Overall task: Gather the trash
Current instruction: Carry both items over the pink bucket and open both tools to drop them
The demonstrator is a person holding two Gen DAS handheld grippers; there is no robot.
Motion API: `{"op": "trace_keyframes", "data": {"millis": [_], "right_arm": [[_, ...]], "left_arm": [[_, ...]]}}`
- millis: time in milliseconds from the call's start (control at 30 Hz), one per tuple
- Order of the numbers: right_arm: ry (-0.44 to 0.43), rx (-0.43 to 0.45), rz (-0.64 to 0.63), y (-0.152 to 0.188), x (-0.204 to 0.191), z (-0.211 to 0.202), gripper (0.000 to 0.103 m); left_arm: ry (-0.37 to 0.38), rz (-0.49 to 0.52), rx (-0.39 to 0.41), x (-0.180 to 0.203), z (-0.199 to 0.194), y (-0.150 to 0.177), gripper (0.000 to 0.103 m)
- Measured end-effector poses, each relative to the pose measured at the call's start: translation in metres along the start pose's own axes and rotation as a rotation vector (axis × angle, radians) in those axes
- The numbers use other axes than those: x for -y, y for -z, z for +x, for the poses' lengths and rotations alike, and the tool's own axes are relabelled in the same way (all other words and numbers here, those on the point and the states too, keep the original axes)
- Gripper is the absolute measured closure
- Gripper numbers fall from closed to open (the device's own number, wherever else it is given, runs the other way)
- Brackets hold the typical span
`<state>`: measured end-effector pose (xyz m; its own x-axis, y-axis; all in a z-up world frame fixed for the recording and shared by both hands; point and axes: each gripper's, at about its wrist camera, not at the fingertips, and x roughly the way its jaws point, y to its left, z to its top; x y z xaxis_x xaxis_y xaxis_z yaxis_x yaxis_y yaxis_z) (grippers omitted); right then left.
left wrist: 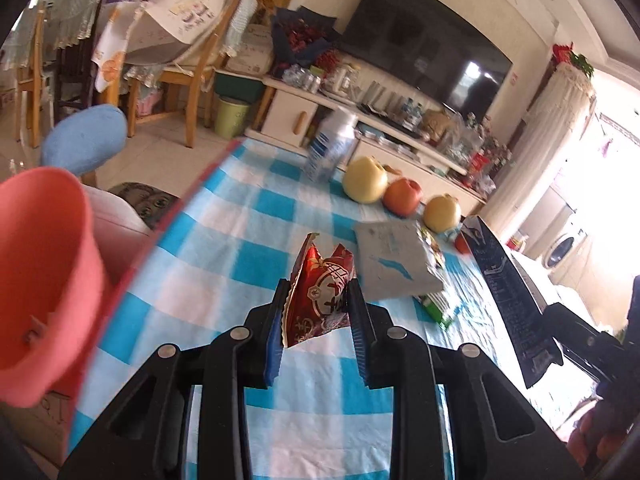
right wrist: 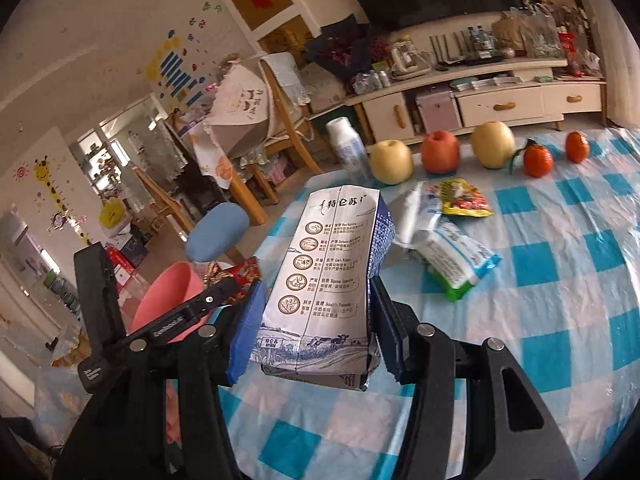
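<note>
My left gripper point(left wrist: 318, 300) is shut on a crumpled red snack wrapper point(left wrist: 322, 294), held above the blue-and-white checked tablecloth point(left wrist: 224, 240). A pink bin point(left wrist: 44, 264) stands just off the table's left edge, close to that gripper. My right gripper point(right wrist: 318, 300) is shut on a white-and-blue milk carton point(right wrist: 328, 280), lifted off the cloth. In the right wrist view the left gripper with the red wrapper point(right wrist: 236, 276) hangs over the pink bin point(right wrist: 168, 300). The carton point(left wrist: 508, 288) also shows at the right of the left wrist view.
On the cloth point(right wrist: 560, 260) lie a grey pouch point(left wrist: 394, 260), a green-and-white packet point(right wrist: 452, 260) and a yellow-red wrapper point(right wrist: 464, 198). A row of apples point(right wrist: 440, 152), tangerines point(right wrist: 538, 160) and a white bottle point(right wrist: 348, 144) lines the far edge. A blue stool point(right wrist: 218, 232) and wooden chairs stand beyond.
</note>
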<state>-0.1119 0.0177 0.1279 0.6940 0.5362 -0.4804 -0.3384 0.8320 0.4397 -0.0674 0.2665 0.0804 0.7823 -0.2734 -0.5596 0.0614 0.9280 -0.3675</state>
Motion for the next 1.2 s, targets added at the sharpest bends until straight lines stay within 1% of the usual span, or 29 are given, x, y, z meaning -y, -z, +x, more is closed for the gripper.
{"op": "trace_keyframes", "data": {"millis": [100,167,267,400,500,533,633,700,800,833,867,900,933,967,1000,1033,1067,1200], "right_arm": [[-0.081,-0.027,-0.056,-0.007,-0.040,0.022,0.049],[-0.135,-0.054,-0.090,-0.011,-0.068,0.039,0.049],[-0.199,-0.097,-0.150,-0.014,-0.108,0.068,0.049],[-0.260,-0.154,-0.226,-0.015,-0.156,0.107,0.049],[-0.290,-0.192,-0.263,-0.013,-0.185,0.134,0.049],[-0.296,-0.202,-0.274,-0.011,-0.193,0.142,0.049],[-0.316,-0.231,-0.301,-0.006,-0.212,0.165,0.049],[-0.323,-0.247,-0.308,-0.002,-0.221,0.178,0.049],[-0.297,-0.277,-0.339,0.005,-0.229,0.200,0.047],[-0.286,-0.290,-0.336,0.007,-0.228,0.205,0.046],[-0.278,-0.290,-0.320,0.008,-0.225,0.207,0.039],[-0.275,-0.284,-0.304,0.011,-0.221,0.206,0.032],[-0.270,-0.273,-0.280,0.011,-0.216,0.204,0.028],[-0.269,-0.262,-0.263,0.012,-0.212,0.200,0.022],[-0.269,-0.252,-0.255,0.012,-0.206,0.196,0.021],[-0.253,-0.235,-0.257,0.012,-0.202,0.189,0.021],[-0.233,-0.222,-0.264,0.012,-0.198,0.183,0.020],[-0.157,-0.199,-0.278,0.018,-0.181,0.162,0.016]], "left_arm": [[-0.058,-0.043,0.048,-0.025,-0.014,-0.011,0.073],[-0.112,-0.069,0.079,-0.043,-0.024,-0.018,0.073],[-0.194,-0.137,0.121,-0.079,-0.039,-0.027,0.073],[-0.313,-0.243,0.174,-0.132,-0.060,-0.034,0.073],[-0.390,-0.328,0.193,-0.169,-0.072,-0.036,0.073],[-0.409,-0.357,0.195,-0.181,-0.075,-0.036,0.073],[-0.430,-0.445,0.198,-0.208,-0.079,-0.033,0.073],[-0.438,-0.470,0.190,-0.218,-0.078,-0.032,0.073],[-0.456,-0.488,0.166,-0.226,-0.071,-0.032,0.071],[-0.456,-0.493,0.159,-0.228,-0.069,-0.032,0.065],[-0.461,-0.499,0.153,-0.230,-0.067,-0.033,0.060],[-0.474,-0.500,0.153,-0.230,-0.067,-0.031,0.039],[-0.492,-0.498,0.157,-0.229,-0.067,-0.031,0.026],[-0.502,-0.493,0.168,-0.229,-0.068,-0.032,0.026],[-0.505,-0.491,0.172,-0.228,-0.068,-0.032,0.026],[-0.507,-0.491,0.176,-0.228,-0.069,-0.031,0.022],[-0.513,-0.494,0.182,-0.226,-0.069,-0.031,0.020],[-0.493,-0.484,0.198,-0.217,-0.069,-0.028,0.020]]}}
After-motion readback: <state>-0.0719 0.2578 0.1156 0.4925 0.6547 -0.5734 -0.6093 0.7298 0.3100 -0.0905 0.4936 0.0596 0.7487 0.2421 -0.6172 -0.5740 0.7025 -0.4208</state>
